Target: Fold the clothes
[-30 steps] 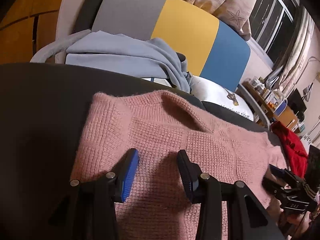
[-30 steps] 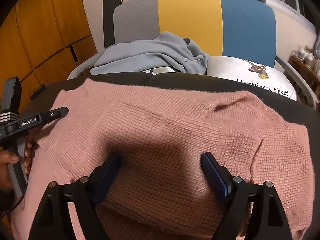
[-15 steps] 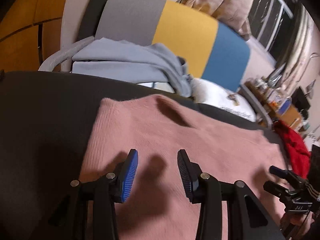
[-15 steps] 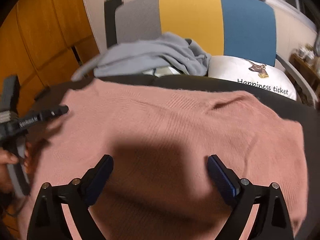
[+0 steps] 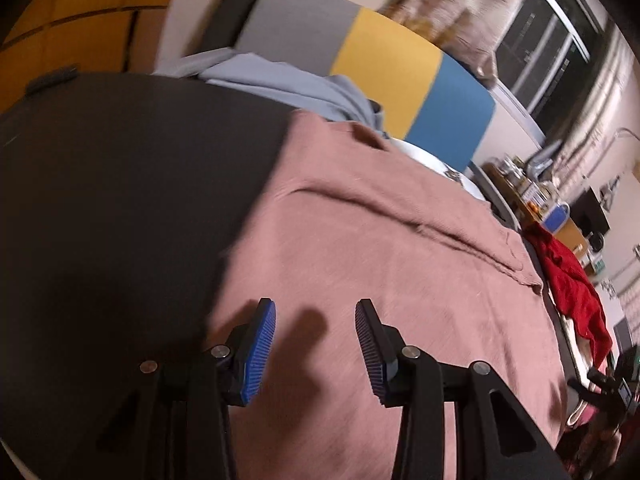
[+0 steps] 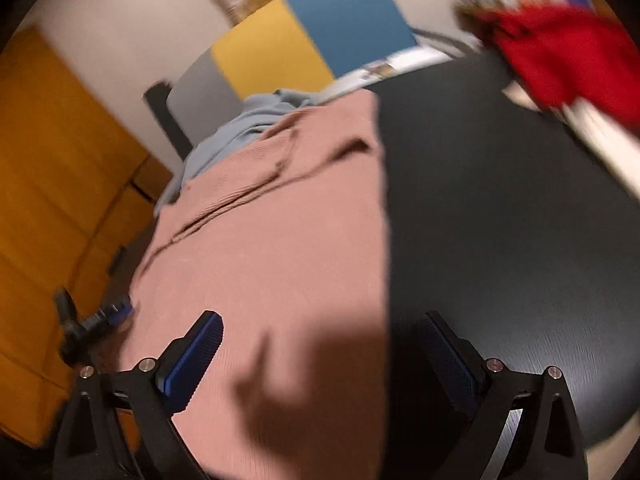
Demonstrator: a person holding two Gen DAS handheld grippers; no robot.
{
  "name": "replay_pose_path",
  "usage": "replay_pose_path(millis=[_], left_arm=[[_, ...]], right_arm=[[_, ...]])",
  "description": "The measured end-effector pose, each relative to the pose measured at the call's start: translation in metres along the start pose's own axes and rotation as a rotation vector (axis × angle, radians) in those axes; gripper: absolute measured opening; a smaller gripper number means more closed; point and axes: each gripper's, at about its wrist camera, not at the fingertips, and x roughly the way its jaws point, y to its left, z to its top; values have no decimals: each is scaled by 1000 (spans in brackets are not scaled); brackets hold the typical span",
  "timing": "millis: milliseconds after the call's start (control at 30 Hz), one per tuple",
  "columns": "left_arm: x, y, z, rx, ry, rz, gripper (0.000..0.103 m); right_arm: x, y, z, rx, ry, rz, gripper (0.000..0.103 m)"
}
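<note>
Covering most of the dark table (image 6: 520,220), a pink sweater (image 5: 380,260) is spread flat below and ahead of both grippers. A chair (image 5: 384,60) with grey, yellow and blue panels is seen beyond the table's far edge, with a grey garment (image 5: 288,84) draped on it. A red garment (image 5: 572,276) is found to the right of the left gripper (image 5: 316,340), whose fingers are held apart with nothing pinched, the sweater lying under them. The right gripper (image 6: 324,356) is seen widening its jaws, nothing caught between them; the sweater's right edge passes beneath the gap.
</note>
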Motion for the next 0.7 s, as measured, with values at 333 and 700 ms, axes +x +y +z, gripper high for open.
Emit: replay_pose_path(millis=[333, 700], left_arm=[[-39, 30, -32, 13, 32, 76, 44], [-59, 8, -71, 153, 152, -65, 47]], right_arm=[[-1, -19, -30, 158, 61, 315, 103], [11, 6, -41, -33, 139, 313, 103]])
